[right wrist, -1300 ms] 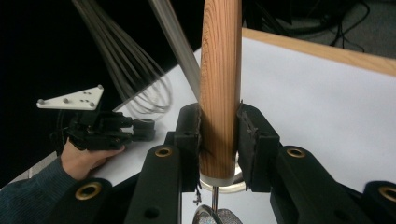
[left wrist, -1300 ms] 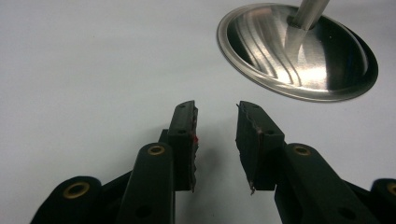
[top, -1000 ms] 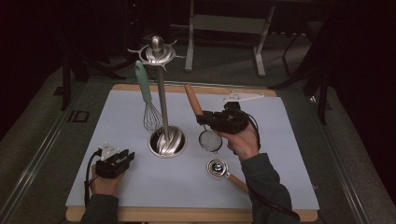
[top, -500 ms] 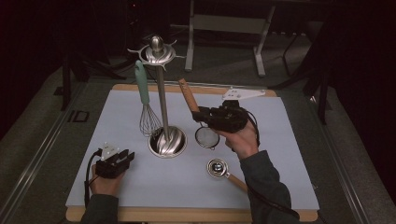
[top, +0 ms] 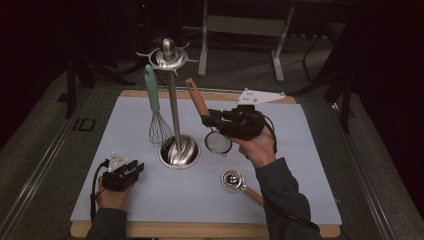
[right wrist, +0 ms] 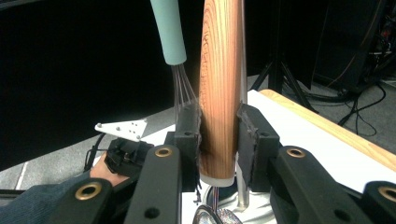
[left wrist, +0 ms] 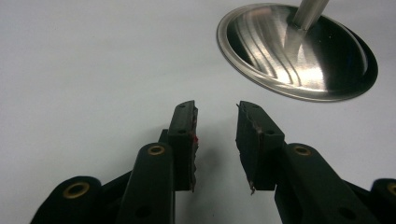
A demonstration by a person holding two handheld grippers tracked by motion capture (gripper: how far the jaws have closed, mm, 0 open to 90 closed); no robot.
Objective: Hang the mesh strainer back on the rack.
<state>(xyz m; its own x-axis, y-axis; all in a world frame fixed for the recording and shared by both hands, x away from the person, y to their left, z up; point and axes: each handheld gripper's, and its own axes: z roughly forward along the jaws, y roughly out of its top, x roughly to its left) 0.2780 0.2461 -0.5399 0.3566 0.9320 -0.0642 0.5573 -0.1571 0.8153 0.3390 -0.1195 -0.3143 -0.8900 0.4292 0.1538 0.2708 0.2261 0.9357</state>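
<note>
wood-handled strainer [top: 218, 142], lifted, tilted beside stand [top: 178, 152]

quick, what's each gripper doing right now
left gripper: open, nothing between the jaws, resting low on the pale blue mat.
right gripper: shut on the wooden handle of the small round mesh strainer, lifted off the mat.

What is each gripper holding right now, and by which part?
Right gripper clamps the strainer by its wooden handle. Left gripper is open, holding nothing.

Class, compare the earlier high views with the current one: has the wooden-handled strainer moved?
Yes. The strainer, gripped by the right hand-held gripper, has risen and shifted left, closer to the stand; its handle tip now nears the stand's pole.
</note>
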